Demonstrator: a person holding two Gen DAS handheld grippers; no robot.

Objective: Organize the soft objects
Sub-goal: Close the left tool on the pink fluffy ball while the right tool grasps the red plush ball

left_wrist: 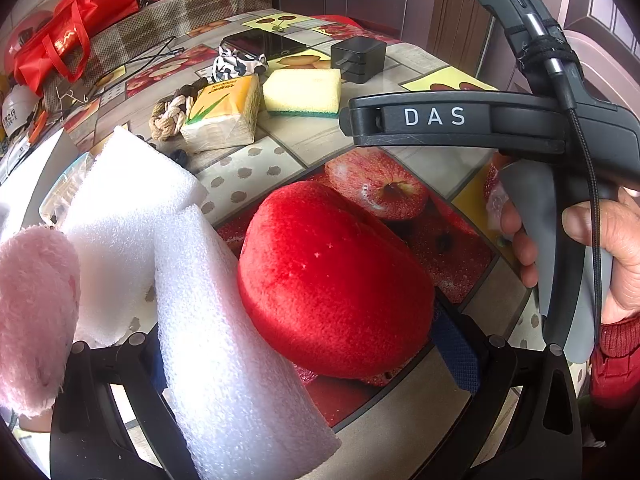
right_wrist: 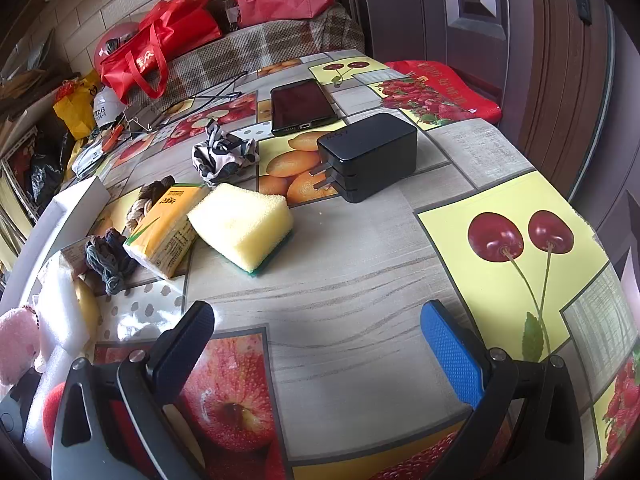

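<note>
red plush [left_wrist: 336, 280] sits between my spread left fingers [left_wrist: 456, 356], foam [left_wrist: 224, 340] alongside; my right fingers [right_wrist: 452, 352] hover apart over bare surface [right_wrist: 340, 280].

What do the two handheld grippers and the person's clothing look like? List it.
The right gripper has a black frame, one black textured pad and one blue. In the left wrist view it carries white "DAS" lettering, a green light, a grey handle and a strapped black braided cable. The left gripper shows a black frame and blue pad. The sleeve is red knit.
</note>
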